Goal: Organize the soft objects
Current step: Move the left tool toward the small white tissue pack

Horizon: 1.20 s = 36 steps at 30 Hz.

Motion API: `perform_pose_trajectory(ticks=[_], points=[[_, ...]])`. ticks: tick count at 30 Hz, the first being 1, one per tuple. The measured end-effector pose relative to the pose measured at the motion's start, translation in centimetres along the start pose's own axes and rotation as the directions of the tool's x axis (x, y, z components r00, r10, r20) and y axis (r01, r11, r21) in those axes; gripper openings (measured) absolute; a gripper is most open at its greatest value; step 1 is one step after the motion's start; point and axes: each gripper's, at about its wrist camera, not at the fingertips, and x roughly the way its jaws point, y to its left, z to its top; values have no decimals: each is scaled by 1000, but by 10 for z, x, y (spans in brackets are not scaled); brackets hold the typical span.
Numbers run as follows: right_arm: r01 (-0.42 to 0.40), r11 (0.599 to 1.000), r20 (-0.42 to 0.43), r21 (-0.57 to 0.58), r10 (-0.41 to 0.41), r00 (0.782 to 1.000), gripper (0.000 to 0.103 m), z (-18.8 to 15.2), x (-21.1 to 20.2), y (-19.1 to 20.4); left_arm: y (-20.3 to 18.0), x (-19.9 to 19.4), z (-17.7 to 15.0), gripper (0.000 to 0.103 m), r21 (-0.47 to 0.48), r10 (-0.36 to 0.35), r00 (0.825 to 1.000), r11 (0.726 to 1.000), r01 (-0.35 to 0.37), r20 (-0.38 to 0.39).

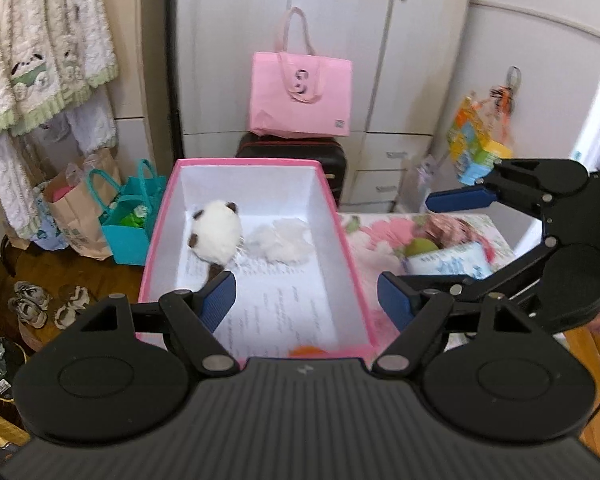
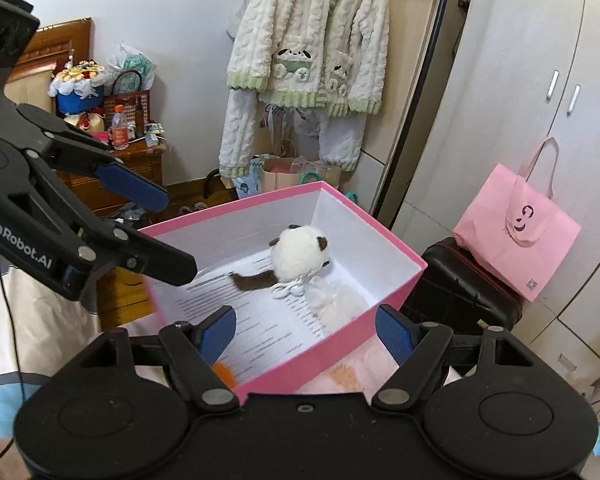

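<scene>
Soft toys lie inside the pink box (image 1: 256, 166), which fills the middle of both views: a white plush with brown ears and tail (image 1: 216, 235) rests on the white printed floor of the box, in the upper middle of the left wrist frame, and a fluffy white piece (image 1: 280, 240) lies just beside it on its right, the two close enough that I cannot tell whether they touch. An orange thing (image 1: 308, 351) peeks out at the near end of the box, mostly hidden by the gripper body, so its kind is unclear. The left gripper (image 1: 306, 300) hangs over the near part of the box with its blue pads wide apart and nothing between them. The right gripper (image 2: 306, 334) likewise stands wide apart over the near corner of the box and holds nothing; in the left wrist view it shows at the right edge, above a flowered surface (image 1: 364, 232) that carries a light blue packet (image 1: 450, 264). Behind the box, in the upper middle of the left wrist frame, a pink tote bag (image 1: 300, 92) sits on a dark suitcase (image 1: 296, 152) before white cupboards. A cream fleece jacket (image 2: 312, 40) hangs at the top of the right wrist frame.
</scene>
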Motion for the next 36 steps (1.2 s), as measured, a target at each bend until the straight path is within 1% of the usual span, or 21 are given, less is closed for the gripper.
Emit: perform_pose_trajectory(ticks=[5,9,13,21,26,31,33,36], points=[[-25,999,-17,41,26,1000,81,-17,-31,1,-20,-20,-12,78,28,-47,999,998,47,-16],[-32,997,-20,77,33,999,81,-39,-57,-2,-36,-30,-25,78,60,-88,996,994,90,-32],[3,995,-25,104,-1,1000,82,-62,-80,-7,-55,-36,-38,78,106,-114,993,987,118,-40],[67,984,-43,163,-61,997,82,-115,-110,-18,-89,-36,-54,78,167,-187,980,966,195,-67],[107,971,-40,215,-100,994,82,-147,-127,-24,-107,-24,-63,78,183,-227,969,953,242,-99],[123,958,-14,259,-124,992,83,-168,-136,-33,-123,-1,-68,78,177,-267,954,941,288,-135],[116,958,2,262,-120,993,83,-175,-137,-36,-128,10,-71,78,175,-281,949,936,304,-145],[131,955,18,268,-141,990,83,-184,-137,-40,-138,26,-75,78,182,-288,945,932,314,-156]])
